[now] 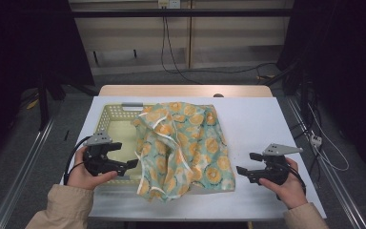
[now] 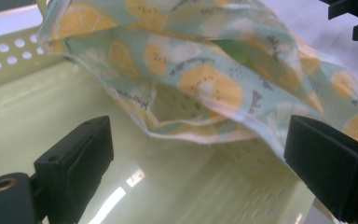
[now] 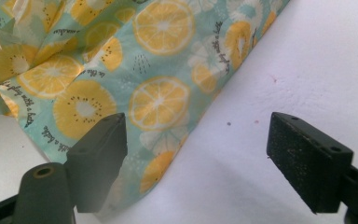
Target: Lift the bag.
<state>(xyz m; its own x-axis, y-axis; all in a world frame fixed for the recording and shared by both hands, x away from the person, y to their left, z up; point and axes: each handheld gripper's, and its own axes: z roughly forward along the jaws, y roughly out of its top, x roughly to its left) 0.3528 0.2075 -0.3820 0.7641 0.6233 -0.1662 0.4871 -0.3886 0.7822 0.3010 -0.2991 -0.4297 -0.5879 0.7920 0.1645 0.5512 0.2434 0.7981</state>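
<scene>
A pale green cloth with a yellow citrus print [image 1: 181,143] lies draped over the right half of a pale yellow perforated basket [image 1: 112,114] and spills onto the white table. My left gripper [image 1: 124,155] hovers over the basket's open left part, jaws open, pointing at the cloth's left edge [image 2: 191,130]; nothing is between them. My right gripper [image 1: 248,163] sits just right of the cloth's lower right corner, jaws open and empty. Its view has the cloth's edge [image 3: 168,163] running between the left fingertip [image 3: 100,158] and the bare table.
The white table surface [image 1: 262,124] extends right of the cloth. The basket's inner floor [image 2: 51,107] and holed wall [image 2: 0,56] lie under the left gripper. Cables and a dark metal frame stand beyond the table's far edge. The other gripper's tips [image 2: 354,18] show far off.
</scene>
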